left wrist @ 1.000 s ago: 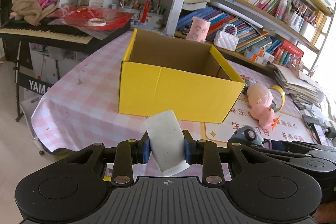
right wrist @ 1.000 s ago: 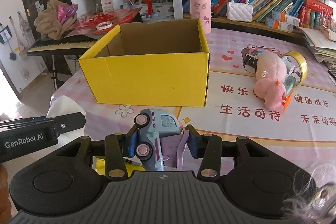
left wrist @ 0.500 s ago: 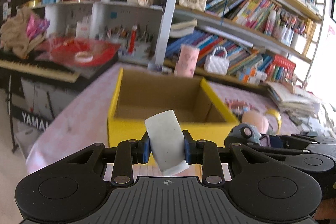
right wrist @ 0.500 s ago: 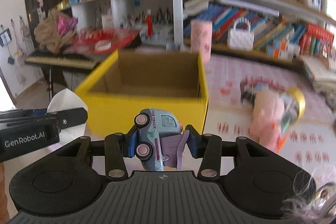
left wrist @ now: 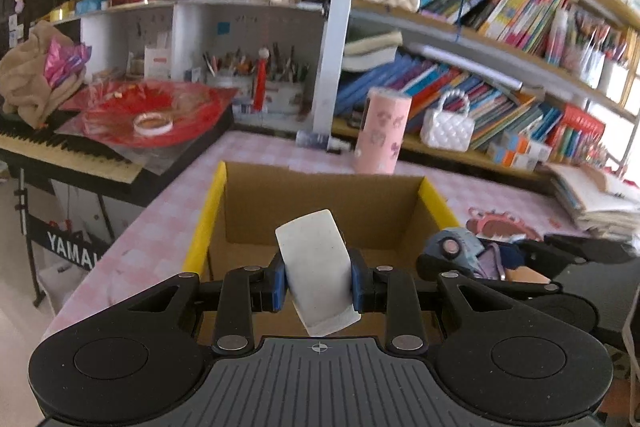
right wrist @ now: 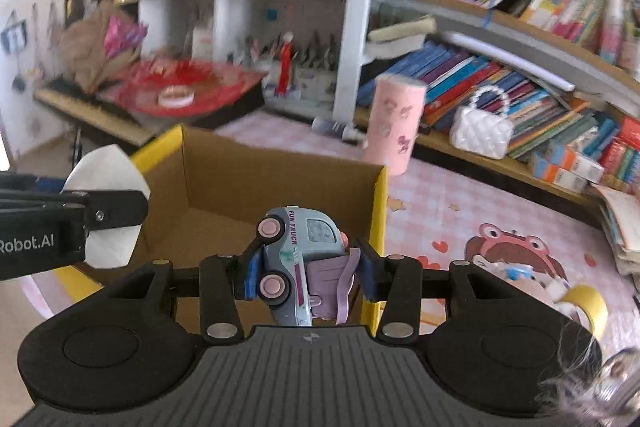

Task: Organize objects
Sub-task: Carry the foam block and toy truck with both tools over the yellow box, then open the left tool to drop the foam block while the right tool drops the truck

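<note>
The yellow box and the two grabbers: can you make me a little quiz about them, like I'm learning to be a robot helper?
1. True or false: the toy truck already lies on the floor of the yellow box.
2. What does the left gripper grip? A) a pink cup B) a white pack of tissues C) a roll of tape
3. Fill in: the pink cup stands on the table ____ the box.

Key: 1 false, the right gripper holds it above the box. 2 B. 3 behind.
</note>
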`<state>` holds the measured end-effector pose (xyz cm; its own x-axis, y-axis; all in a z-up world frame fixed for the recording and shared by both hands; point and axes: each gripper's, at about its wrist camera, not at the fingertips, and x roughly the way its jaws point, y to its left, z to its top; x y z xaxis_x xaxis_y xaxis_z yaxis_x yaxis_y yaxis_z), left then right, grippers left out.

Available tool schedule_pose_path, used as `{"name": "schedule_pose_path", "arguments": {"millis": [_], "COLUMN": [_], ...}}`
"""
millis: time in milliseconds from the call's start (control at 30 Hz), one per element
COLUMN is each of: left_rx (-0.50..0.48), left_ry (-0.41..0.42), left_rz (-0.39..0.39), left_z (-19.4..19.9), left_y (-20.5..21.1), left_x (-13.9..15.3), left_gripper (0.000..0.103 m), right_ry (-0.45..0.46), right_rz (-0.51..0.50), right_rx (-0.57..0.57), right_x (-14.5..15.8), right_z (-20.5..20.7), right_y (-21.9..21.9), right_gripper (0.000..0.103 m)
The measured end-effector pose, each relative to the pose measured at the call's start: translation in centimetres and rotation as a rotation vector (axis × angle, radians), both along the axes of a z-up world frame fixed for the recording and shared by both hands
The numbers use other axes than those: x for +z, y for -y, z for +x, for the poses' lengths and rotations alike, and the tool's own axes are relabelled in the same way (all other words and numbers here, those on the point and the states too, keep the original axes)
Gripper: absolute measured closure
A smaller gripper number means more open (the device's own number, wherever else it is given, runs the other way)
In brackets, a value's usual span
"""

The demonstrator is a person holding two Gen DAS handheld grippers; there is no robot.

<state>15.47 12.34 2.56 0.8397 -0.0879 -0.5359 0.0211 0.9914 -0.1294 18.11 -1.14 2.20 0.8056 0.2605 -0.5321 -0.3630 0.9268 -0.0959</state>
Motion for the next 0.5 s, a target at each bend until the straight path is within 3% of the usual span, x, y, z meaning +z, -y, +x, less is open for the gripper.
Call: {"name": "schedule_pose_path", "arguments": {"millis": [333, 500], "left_rx": [0.014, 0.03], "left_ry": [-0.106, -0.145], "left_rz": [0.06, 0.069], "left_z": [4.0, 5.4], "left_y": [1.2, 1.1], "left_x": [-2.9, -3.9], "left_gripper": [0.075, 0.075], "right_ry": [-0.112, -0.126], "right_rz": [-0.179, -0.275], "right_rx": [0.242, 0.331], "right_x": [-3.1, -3.6], "right_z": [5.8, 7.5], "right_y": [-1.9, -2.8], "right_gripper": [0.06, 0.06]}}
